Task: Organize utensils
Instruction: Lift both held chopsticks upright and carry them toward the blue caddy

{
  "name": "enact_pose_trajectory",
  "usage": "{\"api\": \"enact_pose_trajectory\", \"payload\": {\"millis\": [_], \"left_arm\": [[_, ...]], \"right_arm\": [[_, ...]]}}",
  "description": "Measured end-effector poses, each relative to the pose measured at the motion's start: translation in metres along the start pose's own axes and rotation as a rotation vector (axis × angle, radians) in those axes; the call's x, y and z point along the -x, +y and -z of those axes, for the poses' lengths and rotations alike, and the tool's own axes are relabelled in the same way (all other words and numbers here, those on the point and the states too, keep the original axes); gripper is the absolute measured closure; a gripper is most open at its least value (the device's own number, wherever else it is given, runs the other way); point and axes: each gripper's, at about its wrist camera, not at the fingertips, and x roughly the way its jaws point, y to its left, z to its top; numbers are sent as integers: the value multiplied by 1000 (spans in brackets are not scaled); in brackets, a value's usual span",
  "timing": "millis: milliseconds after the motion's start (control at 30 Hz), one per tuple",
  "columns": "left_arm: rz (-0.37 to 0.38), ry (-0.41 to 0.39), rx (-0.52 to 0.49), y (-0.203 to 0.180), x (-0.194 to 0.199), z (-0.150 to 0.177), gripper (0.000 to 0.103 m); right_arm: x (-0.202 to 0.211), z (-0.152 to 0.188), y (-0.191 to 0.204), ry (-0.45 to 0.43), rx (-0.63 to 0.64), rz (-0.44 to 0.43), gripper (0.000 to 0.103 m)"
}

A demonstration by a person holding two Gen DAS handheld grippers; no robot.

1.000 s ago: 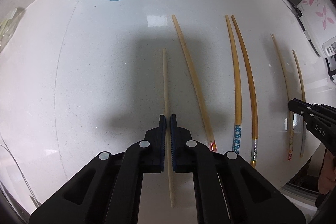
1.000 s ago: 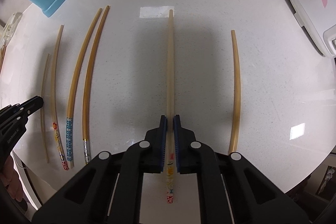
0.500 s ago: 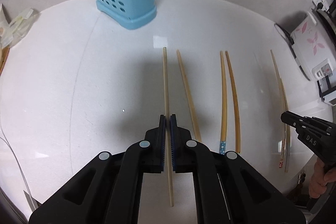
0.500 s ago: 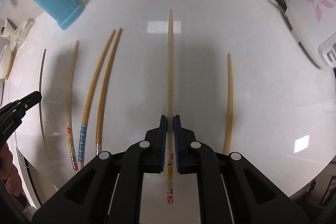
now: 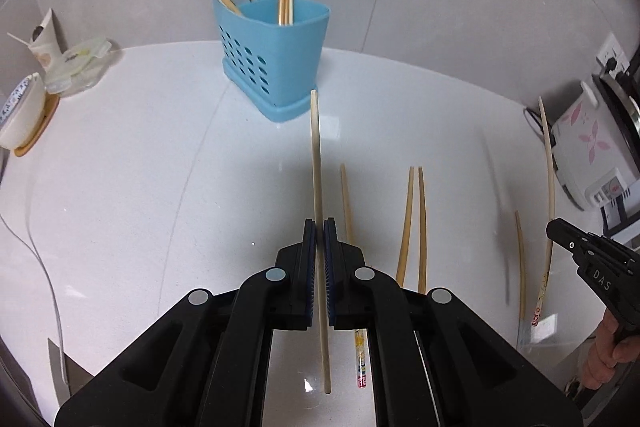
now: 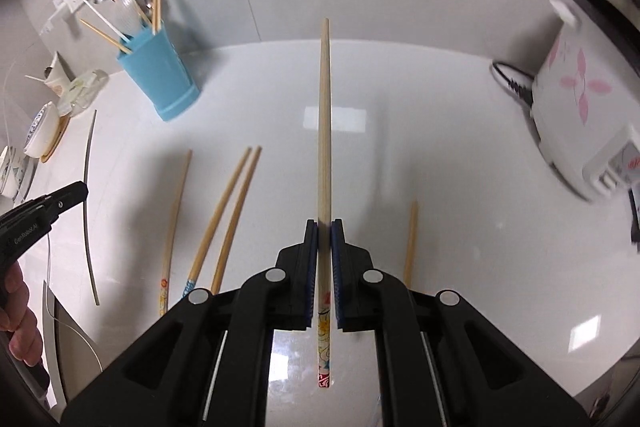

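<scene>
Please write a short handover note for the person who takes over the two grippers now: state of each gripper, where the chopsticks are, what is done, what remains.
Left gripper: shut on a plain chopstick, off the counter.
Right gripper: shut on a flower-patterned chopstick, also lifted.
Blue holder at the back of the white counter already has some chopsticks and spoons in it.
Left: put both held chopsticks in the holder, then the four loose chopsticks lying on the counter.

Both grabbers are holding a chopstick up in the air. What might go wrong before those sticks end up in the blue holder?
1. Each chopstick is pinched near one end with most of its length sticking out, so it may swivel or slip in the jaws.
2. The blue holder is already crowded with utensils; a long tip could knock them or miss the opening.
3. Both grippers heading for one holder might collide.
</scene>
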Motion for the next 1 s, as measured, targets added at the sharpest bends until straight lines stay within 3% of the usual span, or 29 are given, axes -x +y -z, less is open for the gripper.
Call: {"api": "enact_pose_trajectory", "payload": {"millis": [367, 1000], "left_arm": [[-23, -91, 21, 13, 28, -37, 99], [55, -245, -26, 49, 56, -114, 99]], "right_arm": [[25, -35, 10, -128, -10, 1, 97], [52, -96, 63, -293, -53, 20, 97]]}}
